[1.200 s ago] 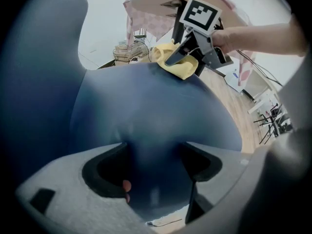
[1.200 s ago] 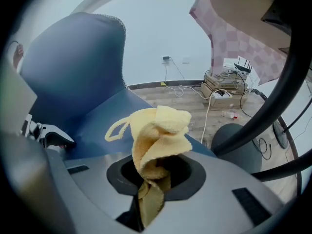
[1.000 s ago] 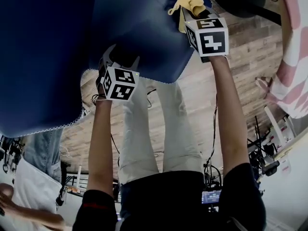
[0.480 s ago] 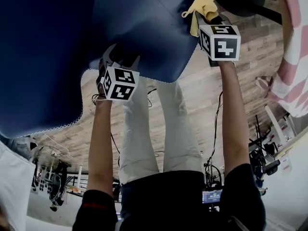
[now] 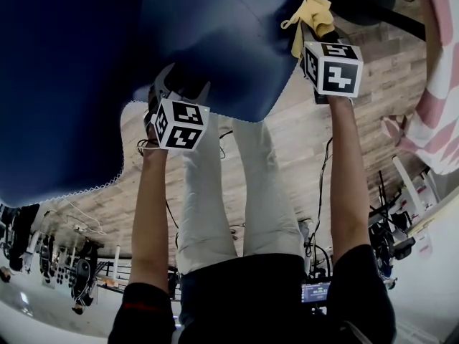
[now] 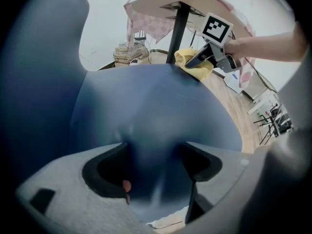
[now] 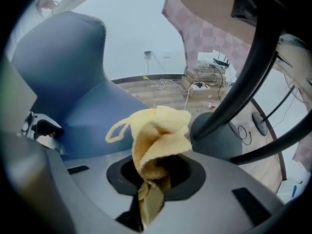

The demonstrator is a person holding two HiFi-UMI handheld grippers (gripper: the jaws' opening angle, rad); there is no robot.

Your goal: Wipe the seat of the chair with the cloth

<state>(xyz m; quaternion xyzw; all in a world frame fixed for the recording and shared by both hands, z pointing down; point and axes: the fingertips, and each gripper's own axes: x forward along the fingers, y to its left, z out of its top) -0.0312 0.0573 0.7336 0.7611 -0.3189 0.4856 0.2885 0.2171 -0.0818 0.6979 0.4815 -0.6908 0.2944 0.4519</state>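
Observation:
The blue chair seat (image 5: 215,41) fills the top of the head view, with its back (image 5: 64,84) to the left. My left gripper (image 5: 178,92) is shut on the seat's front edge, and in the left gripper view blue fabric (image 6: 156,101) fills the gap between the jaws (image 6: 153,150). My right gripper (image 5: 315,31) is shut on a bunched yellow cloth (image 5: 312,11) at the seat's right edge. In the right gripper view the cloth (image 7: 158,140) stands up out of the jaws, with the seat (image 7: 92,116) behind it to the left.
A black table pedestal (image 7: 222,135) and its pole (image 7: 248,67) stand close to the right of the cloth. A chequered tablecloth (image 5: 437,70) hangs at the far right. The person's legs (image 5: 237,192) stand on the wooden floor below the seat. Cables and equipment (image 5: 391,239) lie to the right.
My right gripper has moved right with the cloth, from over the seat to its right edge. The left gripper has stayed on the front edge.

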